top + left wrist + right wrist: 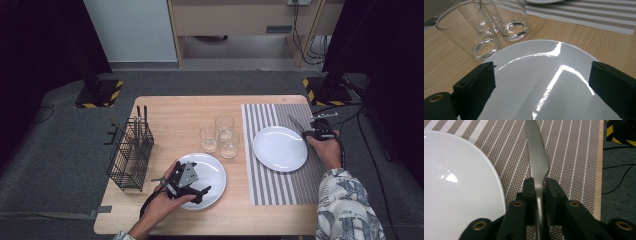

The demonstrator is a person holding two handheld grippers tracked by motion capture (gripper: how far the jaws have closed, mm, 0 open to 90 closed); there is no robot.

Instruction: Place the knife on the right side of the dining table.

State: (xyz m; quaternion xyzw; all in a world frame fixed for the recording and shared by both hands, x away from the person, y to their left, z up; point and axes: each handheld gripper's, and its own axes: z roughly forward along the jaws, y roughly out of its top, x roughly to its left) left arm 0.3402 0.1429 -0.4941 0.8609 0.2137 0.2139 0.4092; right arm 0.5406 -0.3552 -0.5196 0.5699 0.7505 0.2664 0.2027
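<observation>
Now the right gripper (539, 185) pinched the thin, stiff, slick knife (536, 157) at its neck, at the plate's (456, 185) three o'clock; the left gripper's (541, 82) fingers stood spread.

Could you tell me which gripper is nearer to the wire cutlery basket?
Left. The left gripper hovers over the near plate just right of the cutlery basket; the right gripper, holding a knife, is across the table.

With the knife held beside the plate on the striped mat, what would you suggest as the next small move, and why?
Probably lower the knife flat onto the striped mat and only then open the jaws. The right gripper is shut on the knife near its handle, the blade pointing away alongside the white plate, already roughly where a table knife belongs. The left gripper is open above the other plate and can wait.
</observation>
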